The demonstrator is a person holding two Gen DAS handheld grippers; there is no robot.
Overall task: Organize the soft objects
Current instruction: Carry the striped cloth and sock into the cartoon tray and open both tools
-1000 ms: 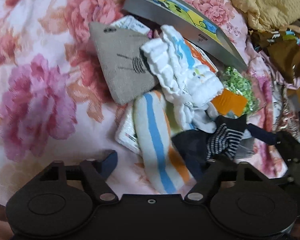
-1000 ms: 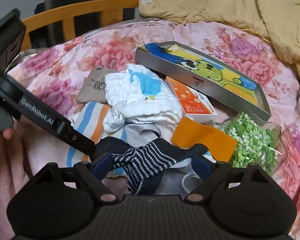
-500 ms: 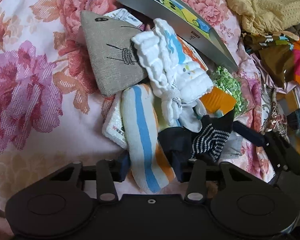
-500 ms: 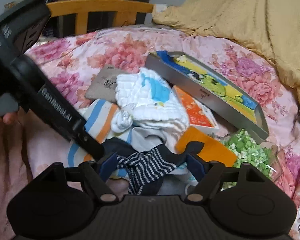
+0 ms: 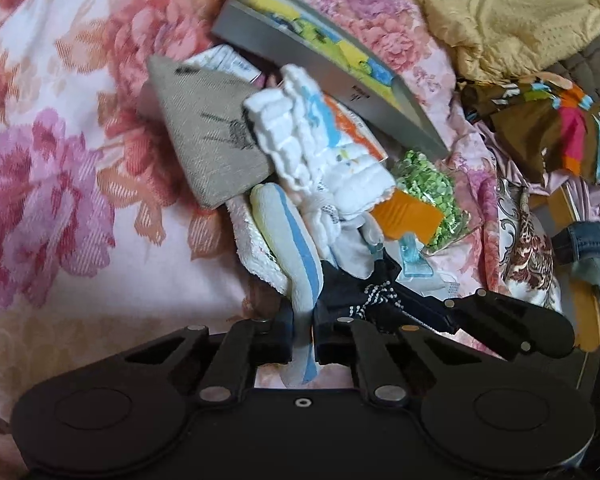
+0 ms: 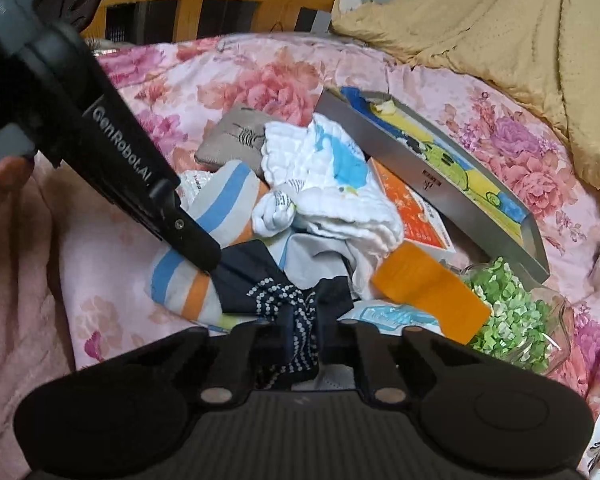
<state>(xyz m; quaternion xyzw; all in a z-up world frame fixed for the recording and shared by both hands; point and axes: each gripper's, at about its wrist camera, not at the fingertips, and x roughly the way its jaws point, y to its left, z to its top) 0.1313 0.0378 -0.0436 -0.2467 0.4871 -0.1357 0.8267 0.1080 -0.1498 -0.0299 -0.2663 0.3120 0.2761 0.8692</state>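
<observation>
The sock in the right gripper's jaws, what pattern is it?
The sock is dark navy with rows of small white dots, clearest in the right wrist view.

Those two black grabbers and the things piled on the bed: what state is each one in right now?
left gripper: just closed, shut on the striped towel.
right gripper: just closed, shut on the navy dotted sock.
white quilted cloth: crumpled on top of the pile.
grey pouch: lying flat, partly covered.
picture book: closed, tilted against the pile.
</observation>
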